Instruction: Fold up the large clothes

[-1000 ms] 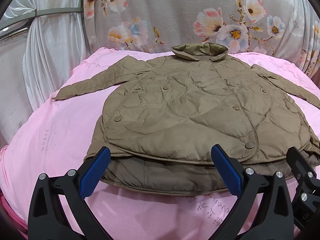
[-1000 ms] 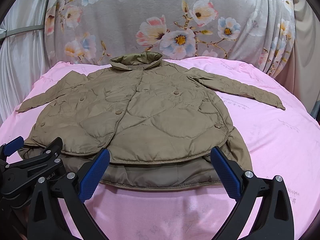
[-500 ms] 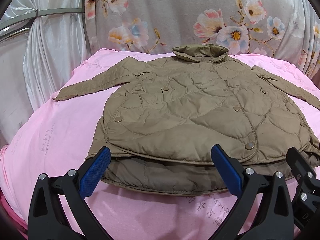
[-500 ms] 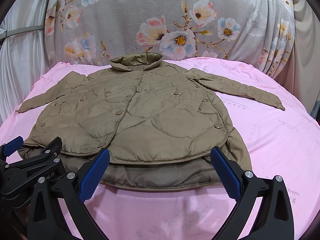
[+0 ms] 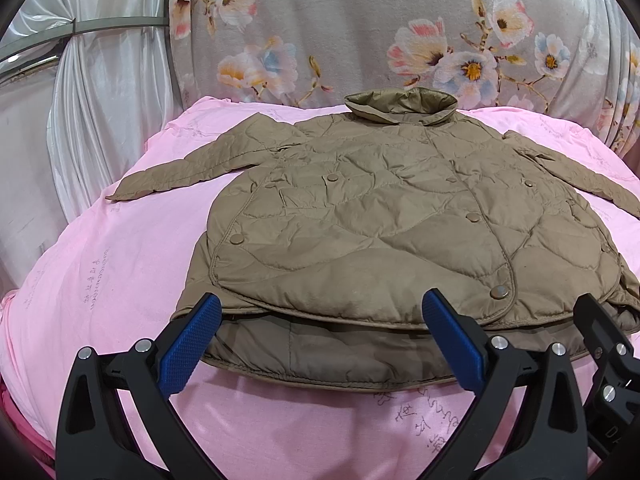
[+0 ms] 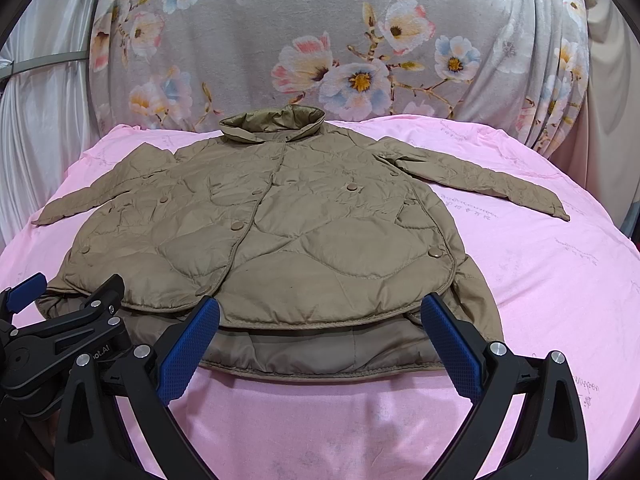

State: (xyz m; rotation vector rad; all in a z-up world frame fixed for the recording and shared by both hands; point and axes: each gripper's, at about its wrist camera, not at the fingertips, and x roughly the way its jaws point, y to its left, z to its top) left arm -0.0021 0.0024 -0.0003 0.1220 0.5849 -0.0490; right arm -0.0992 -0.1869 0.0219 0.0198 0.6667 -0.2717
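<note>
Quilted khaki jacket (image 5: 380, 224) lies flat, front up, centred on pink-sheeted bed (image 5: 100, 280); stand-up collar toward far edge, 2 sleeves spread sideways. Left tongs (image 5: 320, 320) and right tongs (image 6: 320, 320) spread wide, empty, above near hem.

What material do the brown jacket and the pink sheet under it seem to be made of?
Jacket: probably thin synthetic shell, nylon or polyester, over soft padding. It has a slight sheen, wavy quilted stitching and puffed panels with snap buttons.
Pink sheet: looks like matte woven cotton or a cotton blend, with soft wrinkles, no gloss and faint printed writing. The exact fibre cannot be told.
</note>
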